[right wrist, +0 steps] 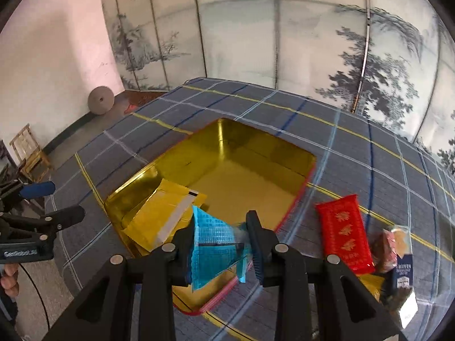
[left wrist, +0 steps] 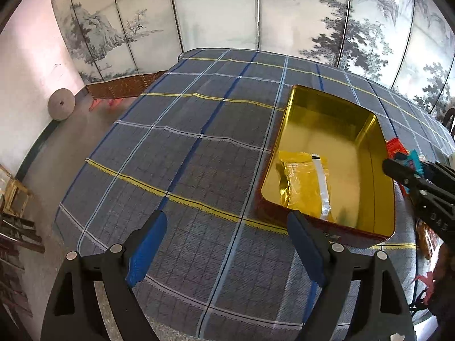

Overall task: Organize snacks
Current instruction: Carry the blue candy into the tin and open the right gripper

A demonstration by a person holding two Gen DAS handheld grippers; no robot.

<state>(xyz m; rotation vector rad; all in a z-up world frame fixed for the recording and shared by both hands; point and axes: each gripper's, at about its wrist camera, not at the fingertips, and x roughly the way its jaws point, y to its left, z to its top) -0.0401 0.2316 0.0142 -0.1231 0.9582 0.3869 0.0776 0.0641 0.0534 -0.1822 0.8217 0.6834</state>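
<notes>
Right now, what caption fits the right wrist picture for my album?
Right gripper carries a blue snack packet over the gold tin.

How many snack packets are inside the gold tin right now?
1: a yellow packet lies in the gold tin, at its near-left corner. The blue packet is in the right gripper, not inside yet.

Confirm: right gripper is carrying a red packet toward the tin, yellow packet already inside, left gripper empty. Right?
One slip: the right gripper holds a blue packet, not red, per the right wrist view. The red packet lies on the tablecloth beside the tin. The yellow packet is inside; the left gripper is empty.
</notes>
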